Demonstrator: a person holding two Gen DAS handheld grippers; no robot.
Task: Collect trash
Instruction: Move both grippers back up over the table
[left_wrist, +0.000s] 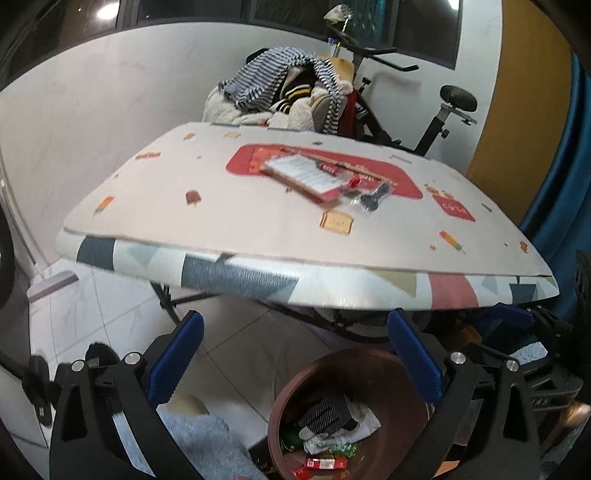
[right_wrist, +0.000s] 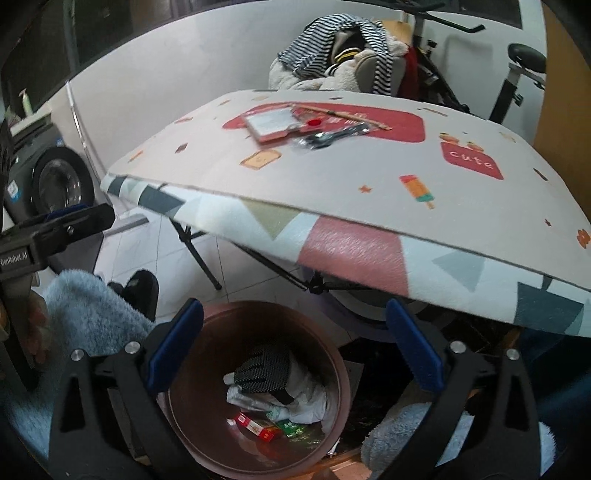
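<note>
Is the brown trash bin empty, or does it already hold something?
Not empty. The brown bin holds a dotted black glove, crumpled white paper and red and green wrappers at the bottom, well below the rim.

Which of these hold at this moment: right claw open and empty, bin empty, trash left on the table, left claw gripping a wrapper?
1. The right claw is open with nothing between its fingers. True.
2. The brown bin is empty. False: it holds a dotted glove, crumpled paper and wrappers.
3. Items remain on the table. True: a red-edged packet lies there.
4. The left claw grips a wrapper. False: it is open and empty.
</note>
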